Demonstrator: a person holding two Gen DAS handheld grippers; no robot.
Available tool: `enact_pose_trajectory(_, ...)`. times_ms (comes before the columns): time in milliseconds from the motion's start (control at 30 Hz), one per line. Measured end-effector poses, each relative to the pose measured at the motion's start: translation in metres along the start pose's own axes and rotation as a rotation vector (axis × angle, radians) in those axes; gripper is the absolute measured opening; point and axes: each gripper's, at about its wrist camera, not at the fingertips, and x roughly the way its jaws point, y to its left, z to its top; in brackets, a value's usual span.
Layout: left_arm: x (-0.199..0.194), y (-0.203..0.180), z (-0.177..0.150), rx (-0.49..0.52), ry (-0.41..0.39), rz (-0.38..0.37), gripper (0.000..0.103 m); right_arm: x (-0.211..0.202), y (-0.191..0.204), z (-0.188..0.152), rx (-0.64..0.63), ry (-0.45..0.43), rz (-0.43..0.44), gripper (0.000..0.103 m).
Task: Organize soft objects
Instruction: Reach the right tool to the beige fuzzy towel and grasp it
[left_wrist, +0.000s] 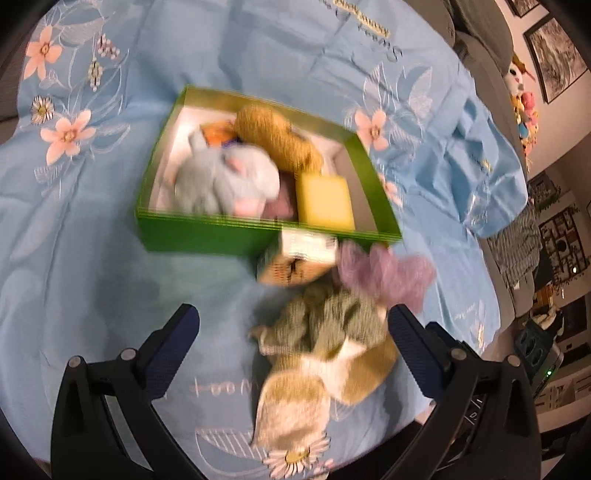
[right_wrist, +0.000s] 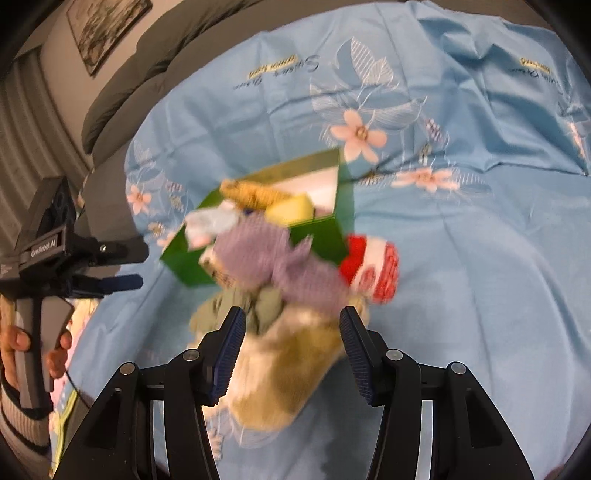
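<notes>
A green box on the blue bedspread holds a grey-blue plush, a mustard yarn skein and a yellow sponge. In front of it lie a tan-and-white sock, a green knit piece, a purple cloth and a red-and-white sock. My left gripper is open above the bedspread, the sock pile between its fingers. My right gripper is open, its fingers either side of the tan sock. Both views are blurred.
A small tan item with a white label leans on the box front. A grey headboard and framed pictures are behind. Stuffed toys sit at the far right. The left gripper's handle and hand show in the right wrist view.
</notes>
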Motion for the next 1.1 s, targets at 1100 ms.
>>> enact_pose_trajectory(1100,0.077,-0.05,-0.1,0.319,0.136,0.276,0.101,0.038,-0.016,-0.037,0.101,0.043,0.101,0.054)
